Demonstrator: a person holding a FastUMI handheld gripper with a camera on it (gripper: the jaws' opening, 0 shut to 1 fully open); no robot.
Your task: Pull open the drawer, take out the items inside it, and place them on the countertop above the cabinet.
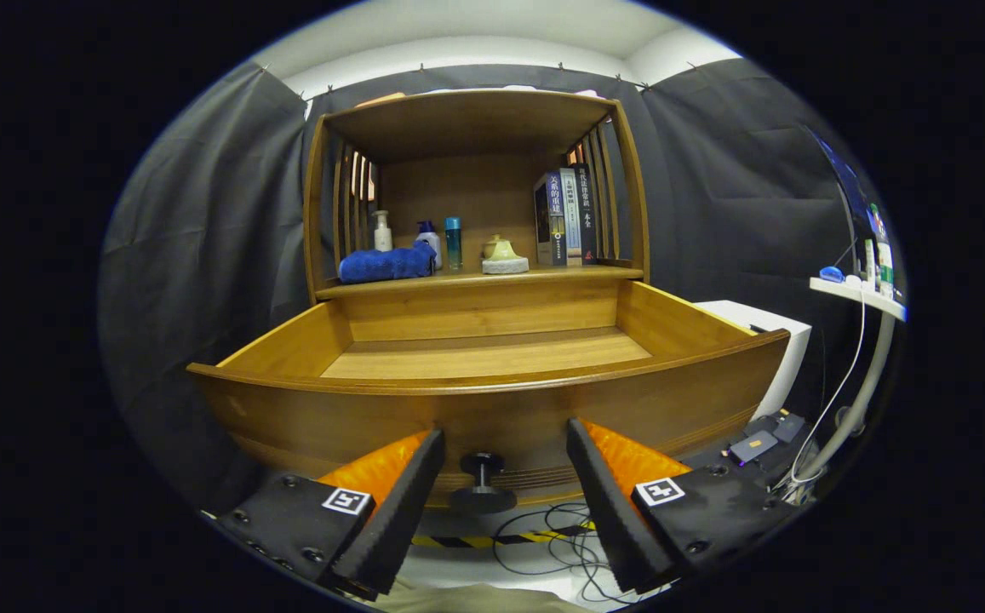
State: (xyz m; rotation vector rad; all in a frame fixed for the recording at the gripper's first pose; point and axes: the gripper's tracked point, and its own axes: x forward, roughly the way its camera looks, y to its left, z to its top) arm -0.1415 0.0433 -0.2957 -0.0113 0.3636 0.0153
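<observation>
A wooden drawer (492,400) stands pulled out of the cabinet, and what shows of its inside floor (483,353) is bare wood. Its dark round knob (482,481) sits on the drawer front, between my fingers and untouched by them. My gripper (505,447) is open, its fingertips (424,460) close to the drawer front on either side of the knob. On the countertop (475,279) above the drawer lie a rolled blue towel (386,264), a white pump bottle (382,232), two small bottles (453,243), a yellowish lidded pot (505,254) and upright books (566,217).
A slatted wooden shelf frame (628,187) encloses the countertop. A white box (777,340) stands right of the drawer. A white stand with a shelf (858,298) and hanging cables is at far right. Cables and striped tape (535,536) lie on the floor below the knob.
</observation>
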